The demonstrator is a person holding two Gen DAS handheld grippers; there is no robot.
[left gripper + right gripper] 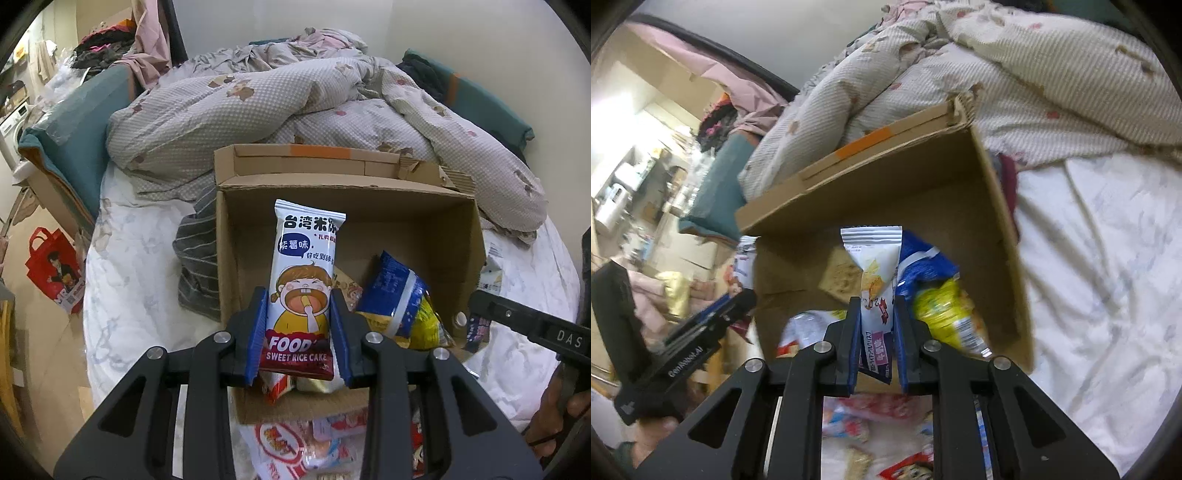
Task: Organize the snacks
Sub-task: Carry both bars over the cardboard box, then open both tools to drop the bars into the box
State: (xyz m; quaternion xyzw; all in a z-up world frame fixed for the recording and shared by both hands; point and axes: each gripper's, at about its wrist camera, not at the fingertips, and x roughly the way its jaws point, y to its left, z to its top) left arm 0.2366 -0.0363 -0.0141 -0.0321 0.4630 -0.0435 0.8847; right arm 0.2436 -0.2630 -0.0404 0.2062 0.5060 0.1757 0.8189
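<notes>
My left gripper [299, 325] pinches the rice cake [304, 280] at its lower half, above the box [369, 206]. My right gripper [875, 332] pinches a white packet [873, 273] over the box's 6 o'clock edge. Both wrappers look light, slick and crushable; I judge mid-body holds best.

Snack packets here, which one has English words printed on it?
The sweet rice cake packet clamped in the left tool, with a cartoon child; the right tool holds a white packet without English.

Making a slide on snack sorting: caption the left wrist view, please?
Left gripper holds a sweet rice cake packet upright over an open cardboard box on a bed.
</notes>
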